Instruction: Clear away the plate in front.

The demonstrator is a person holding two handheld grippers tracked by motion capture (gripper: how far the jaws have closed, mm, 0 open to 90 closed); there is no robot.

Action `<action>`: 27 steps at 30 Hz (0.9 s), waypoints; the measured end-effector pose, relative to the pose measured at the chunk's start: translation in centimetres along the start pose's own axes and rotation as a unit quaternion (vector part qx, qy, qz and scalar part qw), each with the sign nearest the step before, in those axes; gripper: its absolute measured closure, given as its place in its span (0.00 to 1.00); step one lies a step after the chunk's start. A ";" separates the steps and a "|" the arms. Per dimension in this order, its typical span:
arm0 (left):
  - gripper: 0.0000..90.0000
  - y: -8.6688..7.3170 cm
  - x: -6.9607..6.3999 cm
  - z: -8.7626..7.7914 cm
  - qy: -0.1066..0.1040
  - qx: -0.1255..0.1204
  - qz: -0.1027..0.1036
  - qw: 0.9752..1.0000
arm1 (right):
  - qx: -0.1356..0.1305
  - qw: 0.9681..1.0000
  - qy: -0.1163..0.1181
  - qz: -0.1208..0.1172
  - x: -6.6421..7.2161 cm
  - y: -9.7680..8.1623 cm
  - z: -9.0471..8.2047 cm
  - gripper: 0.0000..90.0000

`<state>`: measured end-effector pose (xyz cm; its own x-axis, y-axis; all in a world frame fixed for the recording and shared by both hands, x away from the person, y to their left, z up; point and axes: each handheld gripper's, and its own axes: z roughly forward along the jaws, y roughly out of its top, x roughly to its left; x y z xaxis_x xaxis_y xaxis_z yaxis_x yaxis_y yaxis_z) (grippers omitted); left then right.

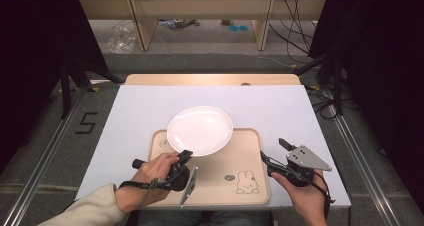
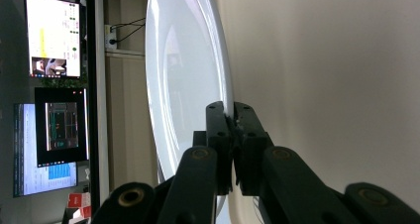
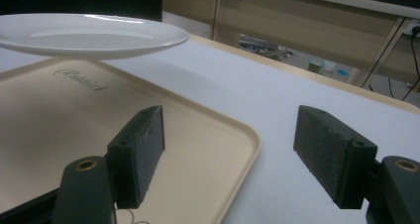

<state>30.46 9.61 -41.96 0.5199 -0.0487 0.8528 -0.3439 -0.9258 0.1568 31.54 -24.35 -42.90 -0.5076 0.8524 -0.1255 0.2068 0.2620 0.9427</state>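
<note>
A white plate (image 1: 200, 130) hangs a little above the far left part of a beige tray (image 1: 220, 168) printed with a rabbit. My left gripper (image 1: 185, 157) is shut on the plate's near rim, with the hand rolled onto its side. In the left gripper view, both black jaws pinch the rim of the plate (image 2: 183, 75) where my left gripper (image 2: 232, 121) closes. My right gripper (image 1: 275, 152) is open at the tray's right edge and holds nothing. The right gripper view has my right gripper (image 3: 235, 154) open over the tray (image 3: 49, 115) corner, and the plate (image 3: 89, 35) floats beyond.
The tray lies on a white table top (image 1: 280, 111) with a wooden strip (image 1: 210, 79) at the far edge. Beyond it are floor, cables and desk legs (image 1: 142, 26). Lit monitors (image 2: 52, 35) stand off to one side in the left gripper view.
</note>
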 end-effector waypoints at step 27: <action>0.97 1.2 -1.9 -0.1 -0.032 -0.020 0.015 0.999 | 0.009 1.000 0.003 0.009 0.1 -0.1 -0.3 0.32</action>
<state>28.98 8.65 -43.29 0.5570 -0.1017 0.8243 -0.3909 -0.9078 0.1521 31.28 -24.44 -42.91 -0.5089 0.8542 -0.1069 0.2317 0.2554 0.9387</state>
